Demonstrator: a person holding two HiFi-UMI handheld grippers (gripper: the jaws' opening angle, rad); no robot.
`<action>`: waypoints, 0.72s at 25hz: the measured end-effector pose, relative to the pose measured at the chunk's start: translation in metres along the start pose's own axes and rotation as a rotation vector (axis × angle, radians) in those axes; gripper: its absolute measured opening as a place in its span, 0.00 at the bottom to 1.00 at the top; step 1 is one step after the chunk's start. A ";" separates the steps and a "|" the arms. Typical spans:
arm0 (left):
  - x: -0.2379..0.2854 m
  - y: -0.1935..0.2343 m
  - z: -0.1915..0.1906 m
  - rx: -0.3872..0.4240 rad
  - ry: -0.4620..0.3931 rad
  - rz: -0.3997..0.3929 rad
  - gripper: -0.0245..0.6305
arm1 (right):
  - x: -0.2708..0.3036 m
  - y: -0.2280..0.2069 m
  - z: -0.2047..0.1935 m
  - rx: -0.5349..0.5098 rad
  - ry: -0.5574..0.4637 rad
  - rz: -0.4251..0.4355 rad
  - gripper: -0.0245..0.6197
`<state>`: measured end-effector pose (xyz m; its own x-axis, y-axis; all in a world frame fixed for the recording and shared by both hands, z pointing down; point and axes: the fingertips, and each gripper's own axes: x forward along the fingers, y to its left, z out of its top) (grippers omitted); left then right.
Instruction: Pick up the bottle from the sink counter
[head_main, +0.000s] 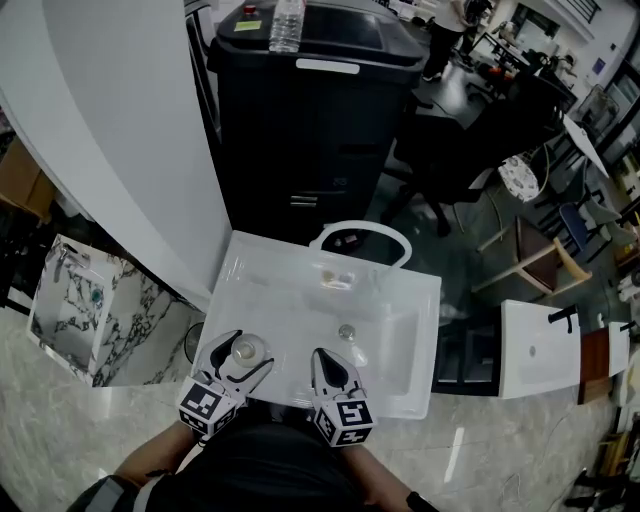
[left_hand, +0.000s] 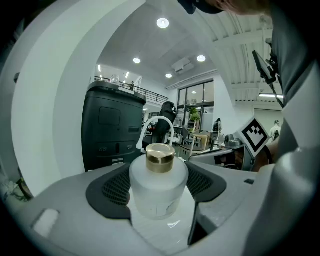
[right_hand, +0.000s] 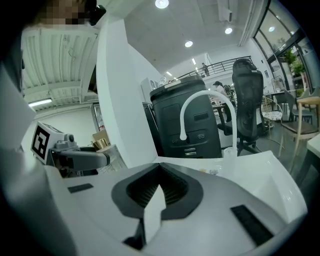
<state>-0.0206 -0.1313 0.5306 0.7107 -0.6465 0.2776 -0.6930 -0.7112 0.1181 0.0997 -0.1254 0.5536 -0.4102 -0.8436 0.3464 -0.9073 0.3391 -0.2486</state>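
Bottle (left_hand: 159, 187) upright on sink counter (head_main: 405, 300), vertical between your left gripper (head_main: 248, 358) pads, seemingly clamped. Right gripper (right_hand: 159, 176) pinched empty, alongside.

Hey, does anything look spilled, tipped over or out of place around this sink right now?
Nothing stands out. The bottle stands upright on the sink counter, gold cap on, between the jaws of the left gripper, and no spill shows around it.
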 end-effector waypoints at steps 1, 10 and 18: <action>-0.001 0.001 0.001 0.003 -0.003 0.002 0.55 | 0.001 0.002 0.000 -0.007 -0.001 0.005 0.05; -0.002 0.001 -0.003 0.008 0.012 -0.001 0.55 | 0.005 0.002 0.003 -0.007 -0.011 0.005 0.05; 0.002 0.001 -0.005 0.010 0.021 -0.009 0.55 | 0.007 0.000 0.004 0.022 -0.026 0.014 0.05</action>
<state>-0.0200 -0.1319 0.5360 0.7144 -0.6339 0.2962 -0.6850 -0.7200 0.1113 0.0969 -0.1334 0.5525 -0.4200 -0.8497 0.3188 -0.8992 0.3421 -0.2728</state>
